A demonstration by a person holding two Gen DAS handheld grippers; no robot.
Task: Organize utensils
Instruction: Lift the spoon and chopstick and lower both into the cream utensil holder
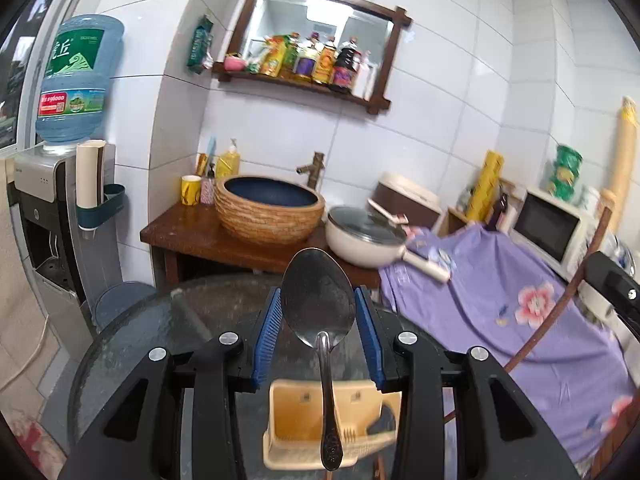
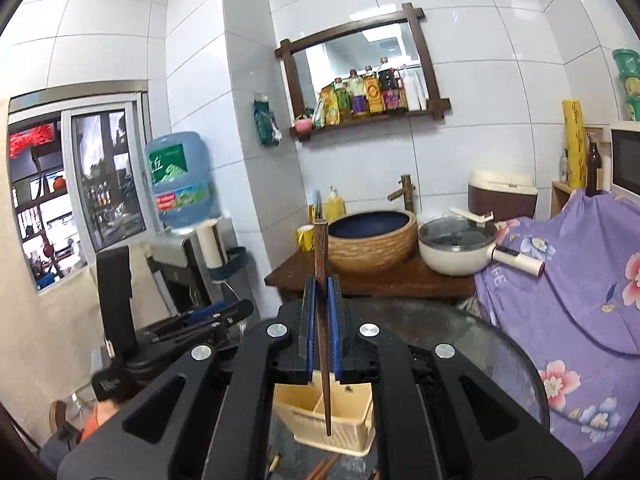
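Metal spoon pinched bowl-up between the left tool's blue pads, handle hanging down over the beige utensil holder. Right tool clamps a brown wooden chopstick upright, its tip over the holder's divided compartments. Holder sits on the round glass desk. Purple floral cloth just beside the desk.

This is a home kitchen corner with white tiled walls. In the middle of the frame a wooden counter carries a woven-look basin under a brass tap and a lidded cream pan. Upper centre, a dark wooden shelf holds sauce bottles. A water dispenser stands at left, a microwave at right.
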